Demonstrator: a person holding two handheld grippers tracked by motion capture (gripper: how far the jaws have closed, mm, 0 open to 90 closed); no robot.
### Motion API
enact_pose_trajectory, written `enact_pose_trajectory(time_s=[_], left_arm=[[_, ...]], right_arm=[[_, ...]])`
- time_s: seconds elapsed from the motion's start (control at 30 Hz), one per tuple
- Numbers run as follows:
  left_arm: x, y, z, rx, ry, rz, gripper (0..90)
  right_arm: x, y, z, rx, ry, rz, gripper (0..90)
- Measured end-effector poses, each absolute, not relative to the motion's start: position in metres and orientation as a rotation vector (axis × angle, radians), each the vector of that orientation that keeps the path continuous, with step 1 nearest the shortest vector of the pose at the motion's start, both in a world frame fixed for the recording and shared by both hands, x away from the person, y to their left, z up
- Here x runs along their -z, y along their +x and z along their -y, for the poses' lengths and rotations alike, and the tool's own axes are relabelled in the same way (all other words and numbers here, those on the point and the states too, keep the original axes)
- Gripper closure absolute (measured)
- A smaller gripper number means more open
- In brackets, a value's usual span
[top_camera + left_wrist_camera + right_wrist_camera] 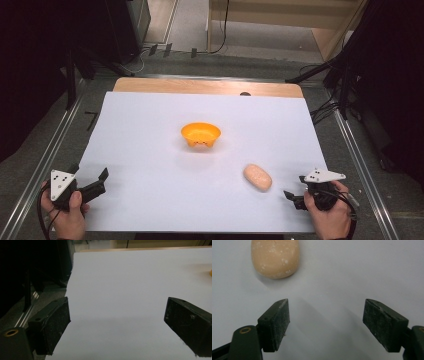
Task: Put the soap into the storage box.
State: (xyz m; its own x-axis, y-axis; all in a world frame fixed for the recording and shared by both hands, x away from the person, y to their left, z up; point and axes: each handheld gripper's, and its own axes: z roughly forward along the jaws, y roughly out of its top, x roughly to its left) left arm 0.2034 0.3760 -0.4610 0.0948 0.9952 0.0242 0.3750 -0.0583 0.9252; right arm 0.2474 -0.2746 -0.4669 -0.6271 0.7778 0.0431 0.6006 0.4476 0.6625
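A tan, oval bread-like roll [257, 177] lies on the white table sheet [150, 130], right of centre and near the front. An orange bowl [200, 134] stands upright in the middle of the sheet. My right gripper [295, 187] sits at the front right, just right of the roll, and is open. In the right gripper view the roll [275, 257] lies ahead and to the left of the open gripper [325, 315], with nothing between the jaws. My left gripper [102, 182] rests at the front left edge, open and holding nothing [117, 312]. A sliver of the bowl [210, 272] shows at the far right.
The sheet covers a wooden table whose bare far edge [207, 86] shows at the back. Metal rails [50, 160] run along both sides on the grey floor. Dark stands and cables [330, 75] sit beyond the far corners.
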Motion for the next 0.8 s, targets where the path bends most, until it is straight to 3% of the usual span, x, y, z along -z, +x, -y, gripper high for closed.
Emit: enact_pose_trajectory(time_s=[0.8], left_arm=[[0.461,0.204,-0.374,-0.973,1.58,-1.392,7.1]], right_arm=[[0.457,0.272,0.255,-0.765,1.149,-2.615,10.4]])
